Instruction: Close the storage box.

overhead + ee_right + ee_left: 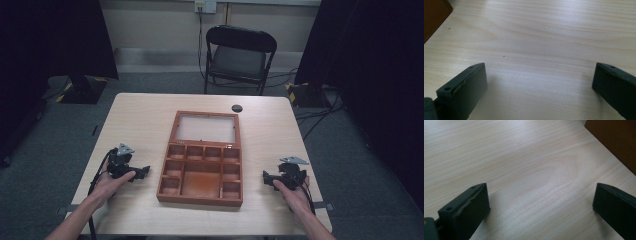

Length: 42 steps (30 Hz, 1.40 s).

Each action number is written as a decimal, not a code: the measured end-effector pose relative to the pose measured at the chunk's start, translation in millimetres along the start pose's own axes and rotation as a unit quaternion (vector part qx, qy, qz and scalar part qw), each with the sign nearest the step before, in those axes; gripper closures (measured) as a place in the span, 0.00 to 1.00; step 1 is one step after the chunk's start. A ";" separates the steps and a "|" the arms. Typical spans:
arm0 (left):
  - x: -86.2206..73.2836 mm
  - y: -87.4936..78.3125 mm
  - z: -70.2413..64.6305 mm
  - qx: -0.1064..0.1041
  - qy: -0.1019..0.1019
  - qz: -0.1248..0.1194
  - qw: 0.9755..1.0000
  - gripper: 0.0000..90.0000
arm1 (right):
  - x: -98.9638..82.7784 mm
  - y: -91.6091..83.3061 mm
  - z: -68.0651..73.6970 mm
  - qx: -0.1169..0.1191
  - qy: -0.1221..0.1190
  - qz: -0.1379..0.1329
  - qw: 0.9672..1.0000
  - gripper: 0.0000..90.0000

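Left hand-held gripper (142,172) (jaws apart), bare table (135,115), box (202,159) edge beside.

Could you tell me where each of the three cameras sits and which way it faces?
High view: above the person's side of the table, looking forward and down at the open wooden box and a chair beyond; both forearms, the left gripper and the right gripper show.
Left gripper view: rides on the left gripper, looking along its open jaws at bare tabletop.
Right gripper view: rides on the right gripper, jaws open over tabletop.
Shared: both gripper views catch a corner of the box.
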<state>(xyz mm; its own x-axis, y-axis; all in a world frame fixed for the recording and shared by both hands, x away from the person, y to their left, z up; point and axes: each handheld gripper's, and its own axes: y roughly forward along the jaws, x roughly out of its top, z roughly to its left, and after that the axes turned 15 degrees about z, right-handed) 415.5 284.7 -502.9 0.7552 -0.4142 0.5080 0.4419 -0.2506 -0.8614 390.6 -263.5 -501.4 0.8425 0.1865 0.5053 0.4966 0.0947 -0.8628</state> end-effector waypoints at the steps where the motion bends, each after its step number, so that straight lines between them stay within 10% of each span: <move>1: 0.0 0.0 0.0 0.000 0.000 0.000 1.000 0.00 | 0.0 0.0 0.0 0.000 0.000 0.000 1.000 0.00; 10: 3.2 -3.8 -3.1 -0.001 0.008 0.005 1.000 0.12 | 1.3 -0.4 0.2 0.003 0.000 0.003 1.000 0.00; 14: 6.0 -4.6 -6.5 -0.007 0.013 -0.001 1.000 0.17 | 5.0 -3.6 2.2 0.002 0.003 -0.001 1.000 0.19; 42: 35.6 -34.1 -27.5 -0.040 0.002 -0.050 0.998 0.21 | 40.2 -34.1 36.9 0.067 -0.056 -0.046 0.995 0.17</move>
<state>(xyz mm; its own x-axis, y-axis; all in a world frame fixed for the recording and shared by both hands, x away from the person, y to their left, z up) 414.0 254.5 -455.3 0.7076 -0.3863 0.5916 0.4750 -0.3597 -0.8031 399.9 -223.2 -452.1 0.7622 0.2772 0.5849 0.5328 0.2446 -0.8101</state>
